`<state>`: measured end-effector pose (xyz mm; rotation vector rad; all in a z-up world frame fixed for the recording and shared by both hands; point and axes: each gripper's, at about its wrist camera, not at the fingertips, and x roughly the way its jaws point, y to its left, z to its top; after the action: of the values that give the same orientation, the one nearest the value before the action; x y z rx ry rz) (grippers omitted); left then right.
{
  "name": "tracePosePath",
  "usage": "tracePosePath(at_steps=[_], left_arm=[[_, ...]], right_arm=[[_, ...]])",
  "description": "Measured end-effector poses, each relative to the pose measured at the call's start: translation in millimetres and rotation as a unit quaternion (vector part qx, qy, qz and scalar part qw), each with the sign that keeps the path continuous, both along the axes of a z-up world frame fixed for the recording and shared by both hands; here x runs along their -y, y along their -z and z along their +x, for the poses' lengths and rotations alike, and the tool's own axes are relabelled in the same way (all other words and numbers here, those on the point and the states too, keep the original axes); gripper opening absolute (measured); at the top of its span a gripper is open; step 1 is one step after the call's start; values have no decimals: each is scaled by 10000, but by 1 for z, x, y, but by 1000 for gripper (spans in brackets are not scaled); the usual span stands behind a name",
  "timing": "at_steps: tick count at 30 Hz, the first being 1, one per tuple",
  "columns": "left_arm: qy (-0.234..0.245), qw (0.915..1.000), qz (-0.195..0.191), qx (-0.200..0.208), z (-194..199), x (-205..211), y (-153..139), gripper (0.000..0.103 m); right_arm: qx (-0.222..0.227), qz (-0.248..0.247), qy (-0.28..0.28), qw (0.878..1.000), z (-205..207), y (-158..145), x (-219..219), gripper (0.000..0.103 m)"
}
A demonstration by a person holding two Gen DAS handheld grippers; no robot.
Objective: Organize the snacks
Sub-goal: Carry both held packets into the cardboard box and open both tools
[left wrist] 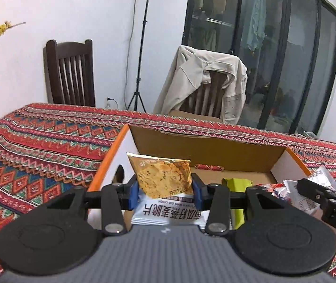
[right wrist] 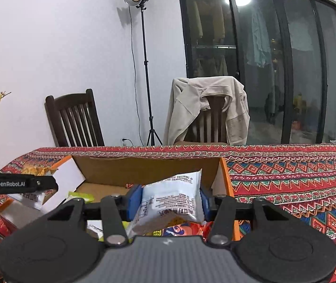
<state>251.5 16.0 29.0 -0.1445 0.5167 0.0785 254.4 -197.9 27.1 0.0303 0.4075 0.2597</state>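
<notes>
While both tongs [left wrist: 164, 189] [right wrist: 171, 200] clamp snack packets [left wrist: 163, 179] [right wrist: 172, 198] above the box [left wrist: 205, 151], chairs [left wrist: 71, 75] stand beyond.

2 wrist views, close, facing shared cardboard box [left wrist: 205, 151]

You have a white-and-tan crisp packet printed with a golden cracker [left wrist: 164, 184] standing upright over the near left part of the open brown cardboard box with orange edges [left wrist: 205, 151]. Your white foil packet with fine black print [right wrist: 171, 199] hangs tilted over the box's near right corner. Inside lie a lime-green pouch [left wrist: 237, 184], a small red patterned bar [left wrist: 209, 167] by the far wall, and an orange-red wrapper [right wrist: 179, 230].
</notes>
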Motion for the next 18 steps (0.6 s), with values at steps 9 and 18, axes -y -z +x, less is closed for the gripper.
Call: tracePosePath(at_steps=[9, 18], left_arm=[[-228, 9991, 55, 352, -12, 3, -4, 103], [-194, 9990, 111, 377, -16, 6, -9, 103]], right_arm=[[-114, -36, 60, 9999, -1, 5, 1, 100], [-121, -37, 137, 9998, -4, 2, 2, 103]])
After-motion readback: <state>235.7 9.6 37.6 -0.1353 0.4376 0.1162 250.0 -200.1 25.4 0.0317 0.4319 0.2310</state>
